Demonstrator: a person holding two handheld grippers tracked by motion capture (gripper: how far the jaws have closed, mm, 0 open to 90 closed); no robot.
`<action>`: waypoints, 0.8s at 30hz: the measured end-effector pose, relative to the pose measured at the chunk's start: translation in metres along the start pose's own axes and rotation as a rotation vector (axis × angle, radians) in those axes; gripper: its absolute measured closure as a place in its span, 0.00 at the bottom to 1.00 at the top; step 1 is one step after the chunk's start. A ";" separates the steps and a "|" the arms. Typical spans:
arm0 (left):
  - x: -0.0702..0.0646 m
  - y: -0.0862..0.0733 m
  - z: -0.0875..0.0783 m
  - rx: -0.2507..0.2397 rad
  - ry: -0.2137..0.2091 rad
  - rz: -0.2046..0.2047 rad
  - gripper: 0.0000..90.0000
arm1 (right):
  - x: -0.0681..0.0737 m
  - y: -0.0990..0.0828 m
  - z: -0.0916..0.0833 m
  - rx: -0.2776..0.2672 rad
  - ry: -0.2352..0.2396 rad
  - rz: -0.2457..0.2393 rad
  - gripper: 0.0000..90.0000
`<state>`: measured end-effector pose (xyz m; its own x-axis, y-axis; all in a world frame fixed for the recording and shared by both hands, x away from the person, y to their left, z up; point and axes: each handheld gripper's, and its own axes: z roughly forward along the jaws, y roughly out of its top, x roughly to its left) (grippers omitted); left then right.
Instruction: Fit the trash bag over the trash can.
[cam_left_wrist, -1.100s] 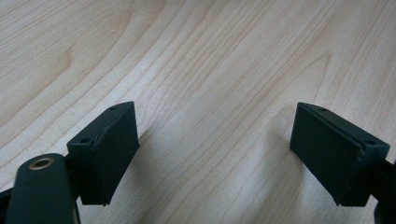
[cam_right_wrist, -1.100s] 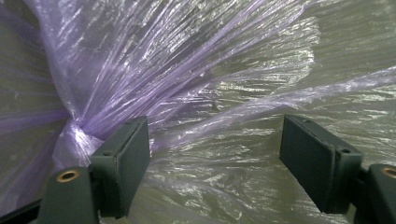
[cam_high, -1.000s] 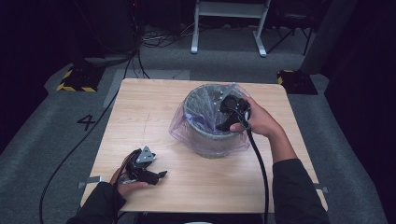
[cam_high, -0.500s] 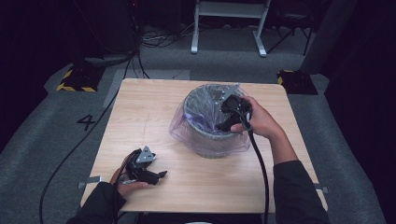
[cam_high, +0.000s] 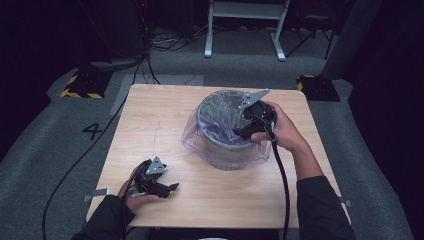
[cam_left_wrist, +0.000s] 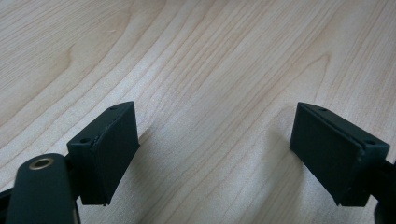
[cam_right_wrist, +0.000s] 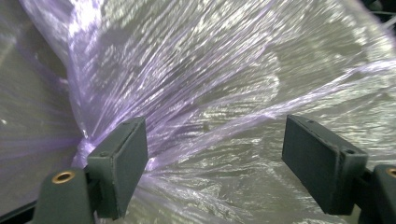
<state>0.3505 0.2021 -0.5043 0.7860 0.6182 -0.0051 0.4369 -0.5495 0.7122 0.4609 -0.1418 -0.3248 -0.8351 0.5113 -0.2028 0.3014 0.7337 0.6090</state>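
Right gripper (cam_high: 239, 131) is reaching into the bin (cam_high: 225, 131) at mid-surface, jaws released, spread over the purple bag liner (cam_right_wrist: 196, 93), gripping nothing. Left gripper (cam_high: 167, 187) is resting on the wooden surface (cam_high: 165, 120) near its front-left corner, jaws released and empty.

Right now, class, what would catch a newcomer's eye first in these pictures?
The grey bin lined with a shiny purple bag stands out at the middle of the wooden table. The right gripper dips into its mouth, jaws open before the plastic. The left gripper rests open near the table's front left.
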 end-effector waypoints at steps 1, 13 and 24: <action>0.000 0.000 0.000 0.000 -0.001 0.000 0.17 | 0.000 0.000 -0.001 -0.009 -0.003 0.005 0.25; 0.000 0.000 0.000 -0.001 -0.001 0.000 0.17 | 0.000 -0.007 -0.018 -0.170 -0.035 0.045 0.25; 0.000 0.000 0.000 -0.001 -0.001 0.000 0.17 | 0.001 -0.023 -0.042 -0.232 -0.043 0.055 0.25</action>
<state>0.3505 0.2021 -0.5043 0.7864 0.6176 -0.0057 0.4365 -0.5492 0.7127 0.4338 -0.1767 -0.3071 -0.7985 0.5698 -0.1943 0.2274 0.5843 0.7791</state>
